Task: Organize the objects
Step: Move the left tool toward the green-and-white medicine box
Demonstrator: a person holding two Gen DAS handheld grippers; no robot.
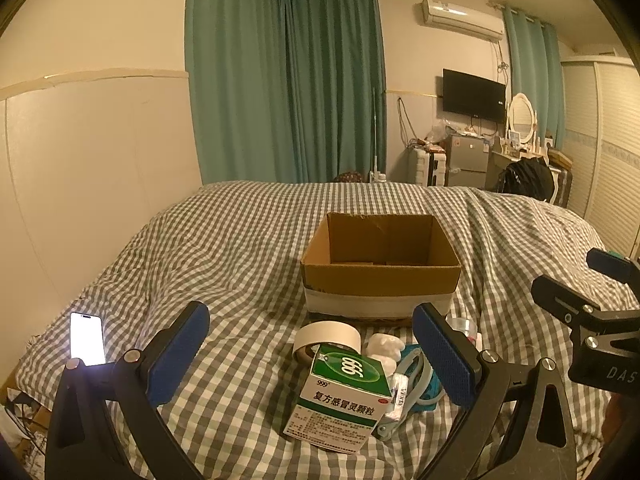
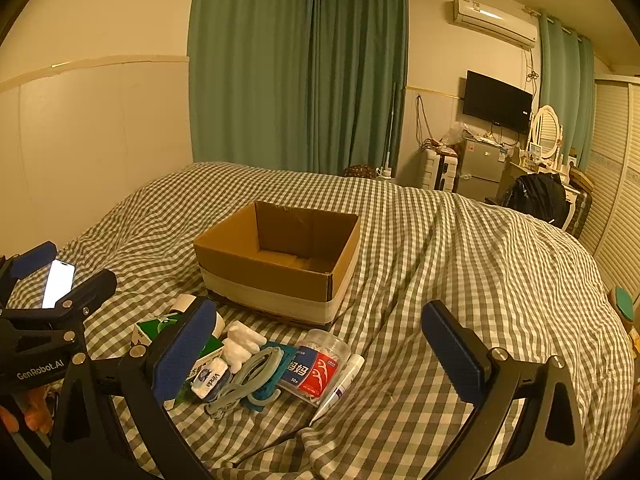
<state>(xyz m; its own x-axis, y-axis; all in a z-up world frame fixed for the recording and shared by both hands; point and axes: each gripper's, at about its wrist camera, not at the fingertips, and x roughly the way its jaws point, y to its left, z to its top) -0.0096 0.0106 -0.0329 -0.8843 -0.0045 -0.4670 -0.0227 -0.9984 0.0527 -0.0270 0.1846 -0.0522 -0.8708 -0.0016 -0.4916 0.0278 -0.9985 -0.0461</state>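
An open, empty cardboard box (image 1: 380, 276) (image 2: 280, 268) sits on the checked bed. In front of it lie a green and white medicine box (image 1: 344, 396) (image 2: 154, 330), a tape roll (image 1: 326, 338), a white crumpled object (image 1: 386, 348) (image 2: 242, 342), a teal clip (image 2: 256, 376), a tissue pack (image 2: 210, 376), a floss-pick jar (image 2: 316, 364) and a small tube (image 2: 340, 388). My left gripper (image 1: 312, 354) is open and empty, hovering over the medicine box. My right gripper (image 2: 320, 354) is open and empty above the floss-pick jar.
A lit phone (image 1: 87, 338) (image 2: 59, 283) lies on the bed at the left. The checked bedspread (image 2: 460, 260) stretches right and back. Curtains (image 1: 288, 80), a fridge, a TV and a dresser stand beyond the bed.
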